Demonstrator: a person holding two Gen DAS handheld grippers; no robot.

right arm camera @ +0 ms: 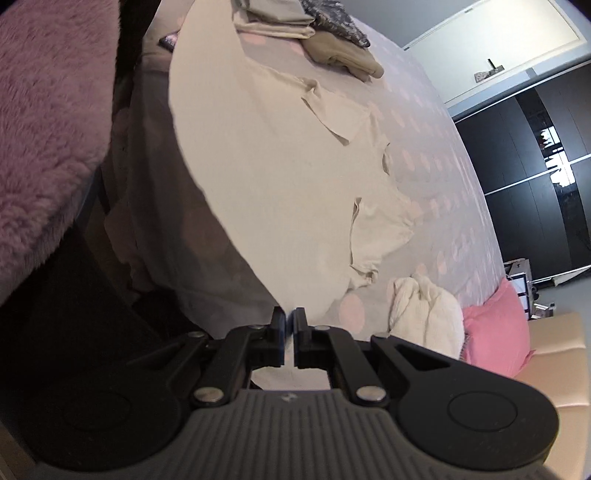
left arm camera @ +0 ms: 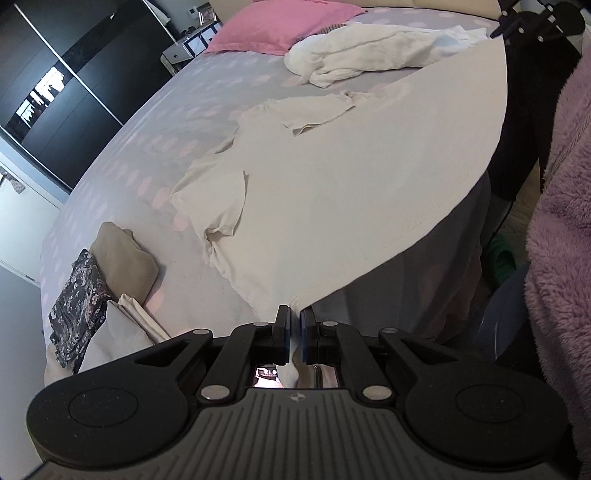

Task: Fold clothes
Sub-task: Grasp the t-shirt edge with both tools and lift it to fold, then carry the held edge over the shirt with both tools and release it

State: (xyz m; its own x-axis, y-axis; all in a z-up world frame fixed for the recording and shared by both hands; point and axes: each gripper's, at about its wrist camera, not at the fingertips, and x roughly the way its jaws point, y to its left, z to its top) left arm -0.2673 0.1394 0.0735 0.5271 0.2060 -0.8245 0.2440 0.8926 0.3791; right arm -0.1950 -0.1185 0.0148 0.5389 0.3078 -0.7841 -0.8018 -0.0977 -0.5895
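Cream T-shirt (left arm camera: 332, 192) lengthwise across bed (left arm camera: 147, 155), hem corners in both claws.

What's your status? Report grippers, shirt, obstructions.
Left hand-held gripper and right hand-held gripper both shut on cream T-shirt hem. Hem lifted, sleeves on bed. Nothing blocking.

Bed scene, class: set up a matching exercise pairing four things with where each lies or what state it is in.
Things:
1. cream T-shirt
2. pink pillow
3. white towel
4. floral folded garment

Places or states:
A. crumpled in a heap beside the pillow
B. at the head of the bed
C. lower edge lifted, a corner pinched in each gripper's jaws
D. stacked with other folded clothes at the far end from the pillow

Pairs: 1-C, 2-B, 3-A, 4-D
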